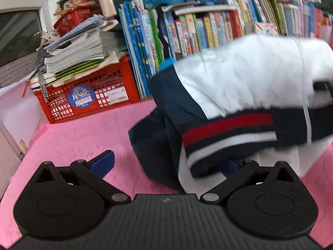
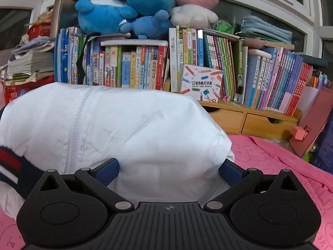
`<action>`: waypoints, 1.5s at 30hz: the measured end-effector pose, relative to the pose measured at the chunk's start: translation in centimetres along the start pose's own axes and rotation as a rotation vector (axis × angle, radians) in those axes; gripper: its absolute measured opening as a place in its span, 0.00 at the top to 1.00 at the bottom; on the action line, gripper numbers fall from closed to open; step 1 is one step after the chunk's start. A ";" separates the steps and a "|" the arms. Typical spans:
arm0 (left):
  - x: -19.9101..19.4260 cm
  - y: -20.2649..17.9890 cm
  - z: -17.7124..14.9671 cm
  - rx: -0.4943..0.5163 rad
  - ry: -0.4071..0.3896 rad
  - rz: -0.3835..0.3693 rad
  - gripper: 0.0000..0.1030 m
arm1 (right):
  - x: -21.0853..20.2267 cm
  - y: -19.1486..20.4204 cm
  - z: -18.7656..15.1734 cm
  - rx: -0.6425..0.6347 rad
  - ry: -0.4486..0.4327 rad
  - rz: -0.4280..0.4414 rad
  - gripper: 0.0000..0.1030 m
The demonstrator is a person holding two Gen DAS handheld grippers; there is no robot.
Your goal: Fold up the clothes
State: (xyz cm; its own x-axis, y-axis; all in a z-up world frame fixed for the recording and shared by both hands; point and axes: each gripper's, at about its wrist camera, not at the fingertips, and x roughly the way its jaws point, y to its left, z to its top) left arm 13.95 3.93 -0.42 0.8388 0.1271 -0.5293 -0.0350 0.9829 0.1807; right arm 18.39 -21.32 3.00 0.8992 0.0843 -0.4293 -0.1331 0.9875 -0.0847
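Note:
A white and navy jacket [image 1: 239,87] lies bunched on the pink mat [image 1: 83,137], its red, white and navy striped hem [image 1: 229,131] facing me. My left gripper [image 1: 166,164] is open at the jacket's left side; its left fingertip [image 1: 104,162] is over bare mat and the hem partly covers its right fingertip. In the right wrist view the white body of the jacket [image 2: 135,125], with its zipper [image 2: 77,129], bulges between the spread fingers of my right gripper [image 2: 170,169], which is open. The striped hem [image 2: 10,162] shows at the far left.
A red crate [image 1: 87,98] with a stack of papers [image 1: 79,50] stands at the mat's back left. Rows of books [image 2: 208,62] topped by plush toys [image 2: 135,6] line the back. A wooden drawer unit [image 2: 260,123] and a pink box [image 2: 312,120] sit at the right.

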 end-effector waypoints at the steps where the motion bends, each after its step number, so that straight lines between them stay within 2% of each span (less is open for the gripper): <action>1: -0.1 0.1 0.3 -0.013 -0.013 -0.001 0.00 | -0.5 -0.1 -0.1 0.002 -0.007 0.005 0.00; 5: -0.2 0.0 1.5 -0.057 -0.064 0.021 0.00 | -3.9 0.6 -1.3 -0.022 -0.087 0.031 0.00; 9: -1.0 0.4 3.3 -0.105 -0.116 0.073 0.00 | -7.2 5.6 -4.2 -0.229 -0.180 0.035 0.00; 12: -2.3 1.4 4.5 -0.116 -0.158 0.098 0.00 | -8.4 9.1 -5.6 -0.319 -0.223 0.062 0.00; 15: -3.6 2.4 5.4 -0.109 -0.192 0.123 0.00 | -9.7 11.5 -6.4 -0.385 -0.278 0.048 0.00; 17: -4.1 2.9 5.7 -0.107 -0.208 0.136 0.00 | -10.0 12.4 -6.9 -0.419 -0.289 0.042 0.00; 20: -4.0 3.3 5.7 -0.106 -0.204 0.142 0.00 | -9.2 12.4 -7.2 -0.452 -0.253 0.004 0.00; 23: -3.0 2.7 4.8 -0.068 -0.186 0.158 0.00 | -7.0 10.0 -5.8 -0.382 -0.182 -0.111 0.00; 26: -1.4 1.7 3.4 -0.024 -0.146 0.151 0.00 | -5.8 4.9 -2.9 -0.168 -0.131 -0.173 0.00; 29: 0.6 0.4 1.9 0.010 -0.087 0.135 0.00 | -5.6 0.8 -1.3 -0.005 -0.102 -0.181 0.00; 33: 2.0 -0.7 1.0 0.024 -0.083 0.177 0.00 | -7.1 -1.0 -1.5 0.036 -0.108 -0.118 0.00; 35: 2.0 -0.4 1.1 -0.008 -0.108 0.195 0.00 | -8.9 -0.6 -2.3 -0.003 -0.141 -0.085 0.00; 38: 1.2 0.8 1.5 -0.079 -0.164 0.197 0.00 | -12.3 1.6 -3.8 -0.102 -0.248 -0.070 0.00; 42: -0.4 2.1 1.8 -0.123 -0.221 0.189 0.00 | -14.0 8.2 -6.1 -0.336 -0.340 -0.004 0.00; 45: -2.4 3.3 2.3 -0.190 -0.238 0.151 0.00 | -12.9 14.2 -7.9 -0.512 -0.356 0.030 0.00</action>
State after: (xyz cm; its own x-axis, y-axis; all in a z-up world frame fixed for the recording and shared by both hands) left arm 13.09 6.62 3.32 0.9190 0.2606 -0.2959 -0.2505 0.9654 0.0722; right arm 1.63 -9.43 0.22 0.9641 0.2373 -0.1191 -0.2636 0.8023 -0.5355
